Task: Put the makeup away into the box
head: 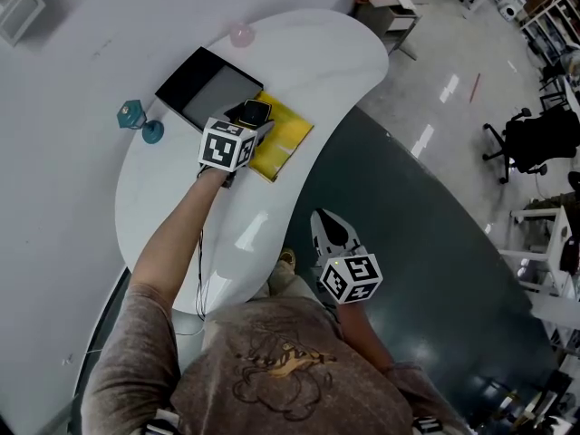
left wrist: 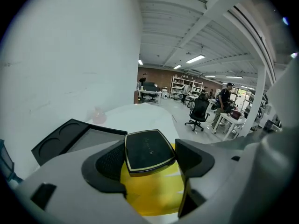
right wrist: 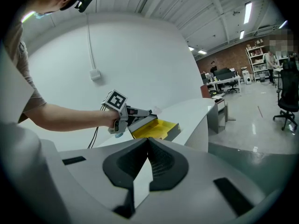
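Left tongs [left wrist: 150, 158] clamped on the black compact [left wrist: 148, 148], poised over the yellow box [left wrist: 154, 197]; right tongs [right wrist: 148, 161] together, empty. Best lowered level into the box before release.

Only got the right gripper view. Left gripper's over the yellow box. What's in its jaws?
Observer: A black rectangular compact with gold rim, clamped by the left gripper above the yellow open box.
Operator: Anything behind the box?
Observer: A flat black tray with round recesses, right beside it.
Operator: Where's my own gripper relative to the table?
Observer: The right gripper hangs off the white curved table, over the dark floor.
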Available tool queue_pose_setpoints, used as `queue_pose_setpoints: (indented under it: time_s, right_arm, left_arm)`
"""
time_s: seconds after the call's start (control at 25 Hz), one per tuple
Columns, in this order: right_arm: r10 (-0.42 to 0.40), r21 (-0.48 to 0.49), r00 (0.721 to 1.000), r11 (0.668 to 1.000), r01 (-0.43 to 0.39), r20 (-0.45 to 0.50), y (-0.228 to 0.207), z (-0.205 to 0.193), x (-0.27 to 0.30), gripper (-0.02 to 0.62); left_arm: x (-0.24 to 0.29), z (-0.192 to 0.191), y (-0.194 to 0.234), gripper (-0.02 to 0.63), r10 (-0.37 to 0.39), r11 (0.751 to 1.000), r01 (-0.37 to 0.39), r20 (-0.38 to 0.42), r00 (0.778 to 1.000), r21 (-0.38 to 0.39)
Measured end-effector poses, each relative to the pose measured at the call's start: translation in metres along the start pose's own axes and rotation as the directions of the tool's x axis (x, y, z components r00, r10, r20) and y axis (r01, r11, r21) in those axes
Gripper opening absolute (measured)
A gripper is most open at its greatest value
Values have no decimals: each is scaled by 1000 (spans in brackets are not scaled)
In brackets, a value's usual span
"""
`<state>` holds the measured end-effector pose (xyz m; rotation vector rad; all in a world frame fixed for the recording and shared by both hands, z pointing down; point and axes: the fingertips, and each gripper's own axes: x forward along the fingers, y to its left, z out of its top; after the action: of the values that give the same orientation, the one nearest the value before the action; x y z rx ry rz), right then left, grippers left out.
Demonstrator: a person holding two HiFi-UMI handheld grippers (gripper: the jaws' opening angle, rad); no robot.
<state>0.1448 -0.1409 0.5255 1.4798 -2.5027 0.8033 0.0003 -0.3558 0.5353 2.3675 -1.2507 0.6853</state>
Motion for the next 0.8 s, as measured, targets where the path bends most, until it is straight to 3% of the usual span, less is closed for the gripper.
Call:
queue_pose_setpoints:
  time_s: [0.8]
  right_arm:
    - [-14, 74, 999, 997, 17, -50, -40, -26, 31, 3]
  left_arm:
    - [93, -53, -4, 357, -105, 990, 122, -194, 975, 77]
